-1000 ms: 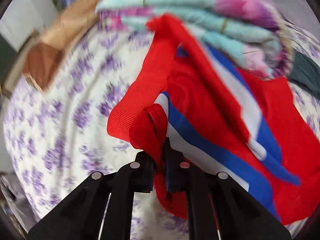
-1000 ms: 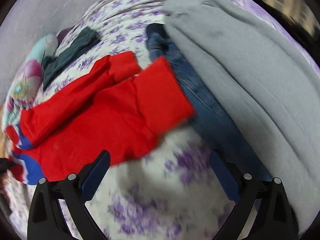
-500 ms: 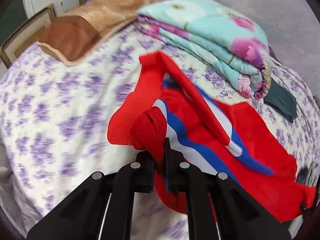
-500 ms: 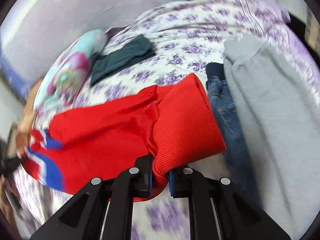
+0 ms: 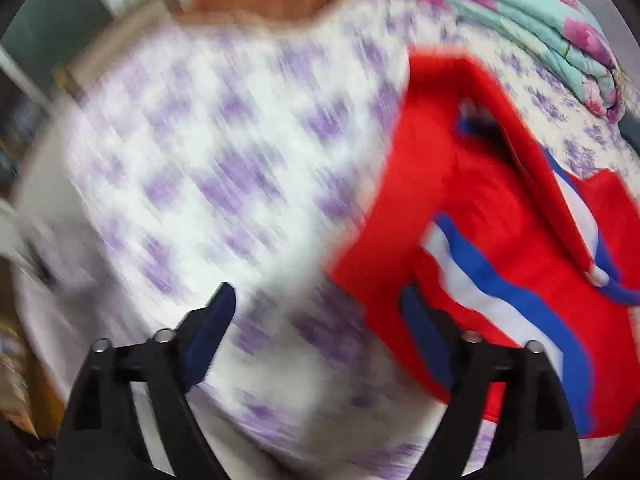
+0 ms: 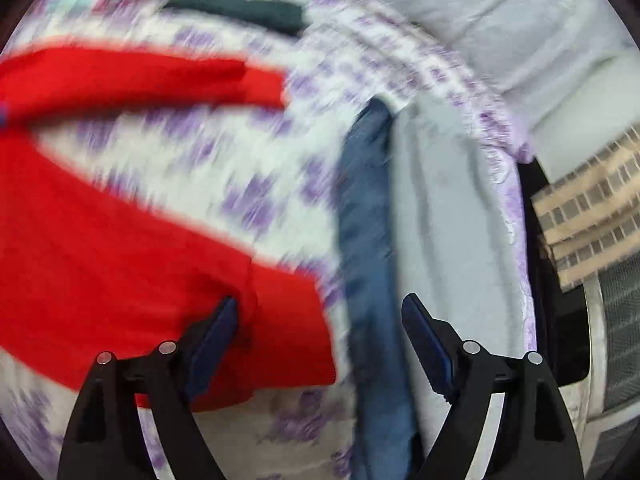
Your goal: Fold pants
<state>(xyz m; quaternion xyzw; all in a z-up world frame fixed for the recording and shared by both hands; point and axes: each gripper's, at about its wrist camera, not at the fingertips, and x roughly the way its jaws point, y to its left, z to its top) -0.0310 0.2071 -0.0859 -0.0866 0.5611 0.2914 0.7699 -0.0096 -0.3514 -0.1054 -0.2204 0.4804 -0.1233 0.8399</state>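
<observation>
**Pants spread out, no fold made yet**

Nearest in the left view, the left gripper (image 5: 316, 304) stands wide open and holds nothing; its right finger overlaps the waist end of the red pants (image 5: 500, 232), though blur hides whether they touch. The right gripper (image 6: 320, 320) is spread open too and empty, its left finger over the near leg cuff. The pants lie on the flowered bed (image 5: 208, 168), legs splayed apart in the right view. Farther right lie jeans (image 6: 364, 216) and a grey blanket (image 6: 448, 208); far off, a folded quilt (image 5: 532, 12). Judging by this, folding has barely begun: legs must be joined, then folded over.
</observation>
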